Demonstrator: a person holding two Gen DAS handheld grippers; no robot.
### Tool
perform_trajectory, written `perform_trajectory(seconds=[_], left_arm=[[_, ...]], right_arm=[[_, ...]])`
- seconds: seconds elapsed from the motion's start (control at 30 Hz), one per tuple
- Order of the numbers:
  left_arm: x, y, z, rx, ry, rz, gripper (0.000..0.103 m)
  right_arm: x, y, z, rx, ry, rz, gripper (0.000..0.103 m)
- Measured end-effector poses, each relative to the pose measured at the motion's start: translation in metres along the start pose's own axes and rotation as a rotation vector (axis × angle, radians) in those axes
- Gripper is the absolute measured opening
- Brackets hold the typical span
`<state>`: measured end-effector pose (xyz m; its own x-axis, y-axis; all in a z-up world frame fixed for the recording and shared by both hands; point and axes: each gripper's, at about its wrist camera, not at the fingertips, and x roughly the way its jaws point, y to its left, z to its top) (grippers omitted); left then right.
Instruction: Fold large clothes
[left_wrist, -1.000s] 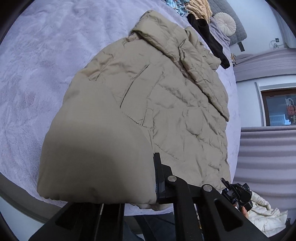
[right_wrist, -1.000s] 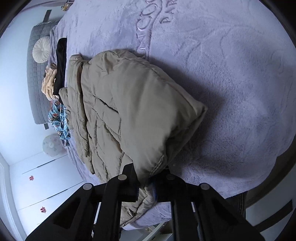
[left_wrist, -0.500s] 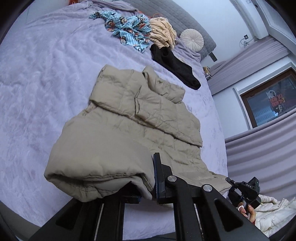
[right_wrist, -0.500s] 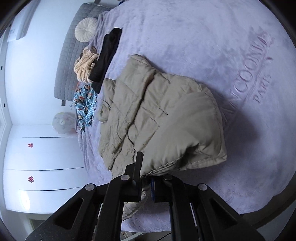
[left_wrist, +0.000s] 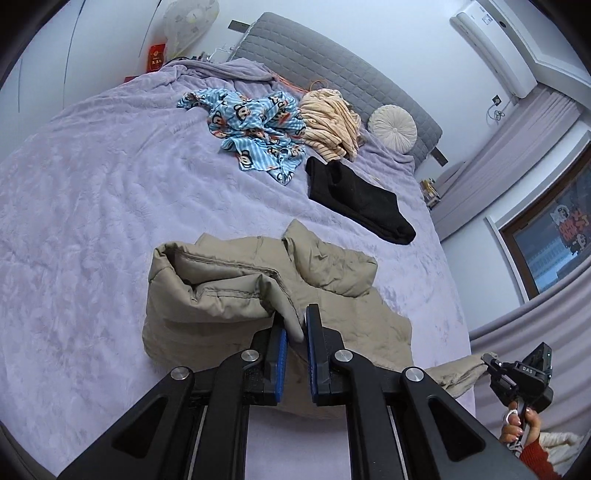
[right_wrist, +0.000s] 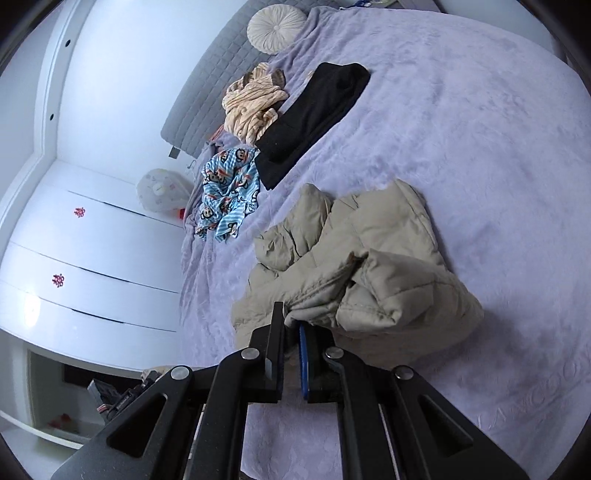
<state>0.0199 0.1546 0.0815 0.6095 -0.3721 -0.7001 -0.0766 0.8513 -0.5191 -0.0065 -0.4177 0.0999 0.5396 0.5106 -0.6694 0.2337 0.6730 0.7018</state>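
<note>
A beige puffer jacket (left_wrist: 229, 291) lies bunched on the lilac bed blanket (left_wrist: 81, 206), its lower part lifted and doubled toward the collar. My left gripper (left_wrist: 295, 315) is shut on a hem edge of the jacket, fabric pinched between the blue pads. In the right wrist view the jacket (right_wrist: 388, 266) rises in a puffy fold, and my right gripper (right_wrist: 291, 319) is shut on another hem edge. The right gripper (left_wrist: 524, 376) also shows at the left wrist view's lower right, held by a hand, with jacket fabric trailing to it.
Near the headboard (left_wrist: 332, 62) lie a blue monkey-print garment (left_wrist: 258, 125), a cream striped garment (left_wrist: 332, 122) and a black garment (left_wrist: 354, 199), beside a round cushion (left_wrist: 391, 127). White wardrobe doors (right_wrist: 92, 258) stand past the bed's far side. A pale garment (left_wrist: 557, 441) lies at the lower right.
Both grippers have risen and carried the jacket's hem toward the collar. The jacket went from spread flat to doubled and bunched. Both views now take in the head of the bed.
</note>
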Motion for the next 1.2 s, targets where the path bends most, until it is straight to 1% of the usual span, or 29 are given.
perform_trajectory(seconds=[0.1,0.17,0.3,0.43,0.53,0.63,0.67,0.7,0.73,0.77,0.8,0.83,0.87,0.9,0.93,1.07,1.13,1.17,1.2], left_arm=[[0.022,0.003,0.011,0.007,0.014,-0.006,0.011],[0.042,0.011,0.016,0.005,0.037,-0.015,0.011],[0.092,0.027,0.024,0.002,0.112,0.003,0.011],[0.128,0.031,0.029,0.034,0.162,0.026,0.011],[0.141,0.033,0.035,0.058,0.168,0.078,0.011],[0.146,0.045,0.042,0.041,0.161,0.130,0.011],[0.146,0.051,0.045,0.033,0.160,0.144,0.015],[0.147,0.057,0.048,0.028,0.158,0.160,0.040],[0.147,0.064,0.050,0.022,0.152,0.184,0.062],[0.146,0.070,0.052,0.014,0.128,0.207,0.088],[0.146,0.075,0.054,0.017,0.100,0.214,0.088],[0.151,0.080,0.057,0.022,0.108,0.213,0.088],[0.159,0.086,0.061,0.020,0.130,0.223,0.088],[0.168,0.092,0.063,0.017,0.148,0.230,0.088],[0.179,0.098,0.066,0.017,0.173,0.229,0.088],[0.229,0.119,0.073,0.020,0.261,0.247,0.088],[0.252,0.125,0.072,-0.019,0.306,0.193,0.088],[0.261,0.124,0.071,-0.033,0.319,0.164,0.086],[0.265,0.120,0.069,-0.029,0.320,0.147,0.070]], right_arm=[[0.014,0.005,0.020,-0.030,0.008,-0.012,0.006],[0.029,0.006,0.031,-0.063,0.012,-0.042,0.005],[0.064,-0.007,0.040,-0.029,0.027,-0.084,0.005],[0.093,-0.019,0.045,-0.001,0.044,-0.110,0.005],[0.110,-0.027,0.047,0.021,0.054,-0.134,0.005],[0.120,-0.035,0.053,0.031,0.070,-0.186,0.005],[0.121,-0.036,0.055,0.030,0.072,-0.204,0.006],[0.122,-0.039,0.058,0.023,0.077,-0.233,0.006],[0.123,-0.040,0.061,0.008,0.078,-0.264,0.006],[0.124,-0.042,0.064,-0.014,0.076,-0.299,0.008],[0.127,-0.044,0.068,-0.036,0.077,-0.334,0.011],[0.129,-0.046,0.071,-0.058,0.077,-0.370,0.031],[0.131,-0.049,0.074,-0.075,0.070,-0.404,0.063],[0.133,-0.052,0.077,-0.096,0.053,-0.435,0.076],[0.136,-0.056,0.081,-0.116,0.048,-0.457,0.081],[0.157,-0.075,0.101,-0.145,0.078,-0.506,0.081],[0.167,-0.083,0.109,-0.139,0.085,-0.487,0.081],[0.174,-0.088,0.114,-0.123,0.099,-0.464,0.081],[0.181,-0.094,0.117,-0.101,0.111,-0.451,0.081]])
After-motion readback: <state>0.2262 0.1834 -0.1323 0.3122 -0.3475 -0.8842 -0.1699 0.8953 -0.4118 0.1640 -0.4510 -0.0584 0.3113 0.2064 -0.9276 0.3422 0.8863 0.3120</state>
